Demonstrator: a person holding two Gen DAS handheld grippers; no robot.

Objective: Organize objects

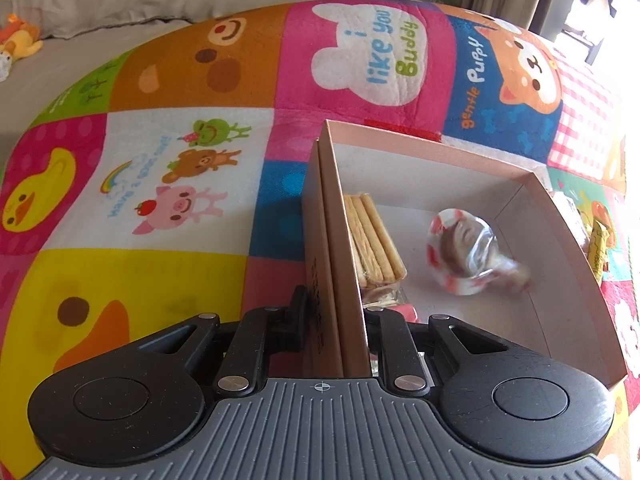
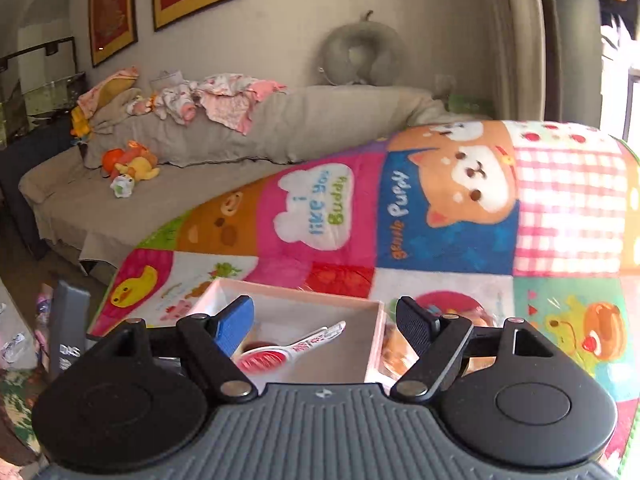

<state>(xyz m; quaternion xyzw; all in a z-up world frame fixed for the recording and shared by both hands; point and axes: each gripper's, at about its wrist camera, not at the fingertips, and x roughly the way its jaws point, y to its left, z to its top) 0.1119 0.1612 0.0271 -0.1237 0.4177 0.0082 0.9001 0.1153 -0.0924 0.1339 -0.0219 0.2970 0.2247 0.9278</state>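
Nearest my left gripper, the jaws pinch the left wall of the box, one finger outside and one inside, so I have that wall clamped. Just past the inner finger, a pack of biscuit sticks lies against the same wall, and a wrapped sweet sits blurred further right on the box floor. Beyond the right wall, more wrapped snacks lie on the blanket. On the other side, my right gripper hangs above the box with its jaws spread wide and holding nothing. Farther back, a sofa carries plush toys and clothes.
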